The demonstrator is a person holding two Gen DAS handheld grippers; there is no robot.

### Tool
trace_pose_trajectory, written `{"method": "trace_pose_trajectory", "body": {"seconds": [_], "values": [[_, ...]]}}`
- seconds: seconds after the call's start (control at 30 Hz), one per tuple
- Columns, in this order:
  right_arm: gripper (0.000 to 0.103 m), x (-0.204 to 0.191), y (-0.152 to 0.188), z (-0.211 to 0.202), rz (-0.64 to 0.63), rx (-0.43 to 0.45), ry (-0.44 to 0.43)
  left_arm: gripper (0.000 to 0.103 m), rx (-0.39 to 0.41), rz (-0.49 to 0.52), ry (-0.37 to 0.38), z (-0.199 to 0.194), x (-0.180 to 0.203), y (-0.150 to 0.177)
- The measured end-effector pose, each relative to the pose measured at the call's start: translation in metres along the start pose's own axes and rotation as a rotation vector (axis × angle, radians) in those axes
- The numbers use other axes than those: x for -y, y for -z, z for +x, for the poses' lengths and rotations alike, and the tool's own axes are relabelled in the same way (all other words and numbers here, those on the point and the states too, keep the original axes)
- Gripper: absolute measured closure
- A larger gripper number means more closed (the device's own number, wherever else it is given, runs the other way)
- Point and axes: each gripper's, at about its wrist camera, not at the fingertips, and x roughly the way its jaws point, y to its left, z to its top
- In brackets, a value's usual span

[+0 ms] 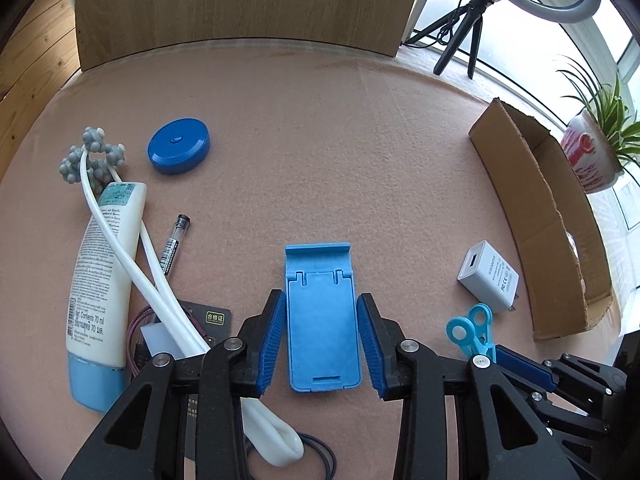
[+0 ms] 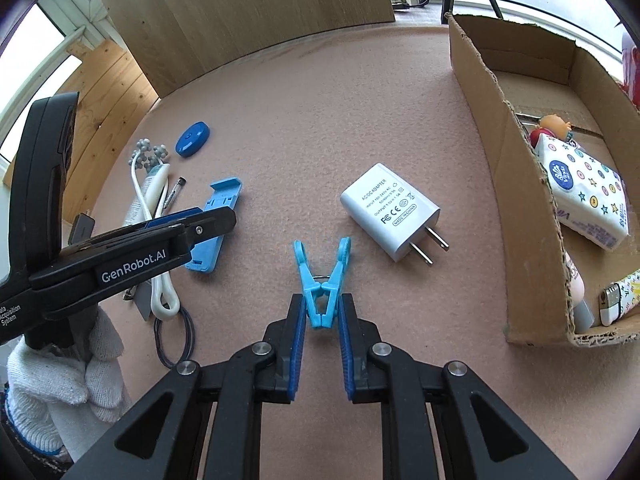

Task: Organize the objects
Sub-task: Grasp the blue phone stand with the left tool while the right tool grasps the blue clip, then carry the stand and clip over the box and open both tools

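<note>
A blue phone stand (image 1: 322, 316) lies flat on the pink felt table, between the fingers of my left gripper (image 1: 322, 332), which is open with small gaps on both sides. It also shows in the right wrist view (image 2: 214, 222). A light-blue clothes peg (image 2: 322, 280) lies on the felt with its tail end between the fingers of my right gripper (image 2: 322, 320); the pads stand close beside it, and contact is unclear. The peg also shows in the left wrist view (image 1: 470, 330). A white USB charger (image 2: 394, 210) lies beyond the peg.
A cardboard box (image 2: 492, 128) at the right holds a tissue pack (image 2: 584, 196), a small figure and a lighter. At the left lie a lotion tube (image 1: 104, 276), a white massager (image 1: 132, 268), a pen (image 1: 172, 246), a blue round case (image 1: 179, 150), a dark card and hair ties. A wooden board stands at the back.
</note>
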Motion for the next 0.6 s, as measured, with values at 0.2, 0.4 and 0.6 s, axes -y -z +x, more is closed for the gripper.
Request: {"method": "trace_pose_trajectory", "body": {"seconds": [0.2, 0.4, 0.6], "values": [[0.089, -0.002, 0.000, -0.007, -0.010, 0.024, 0.001, 0.064, 0.030, -0.007, 0.022, -0.016, 0.008, 0.001], [0.089, 0.002, -0.002, -0.030, 0.002, 0.075, -0.016, 0.064, 0.063, 0.023, 0.063, -0.033, 0.029, -0.005], [0.089, 0.018, -0.002, -0.065, 0.022, 0.145, -0.002, 0.064, 0.093, 0.068, 0.120, -0.045, 0.068, -0.016]]}}
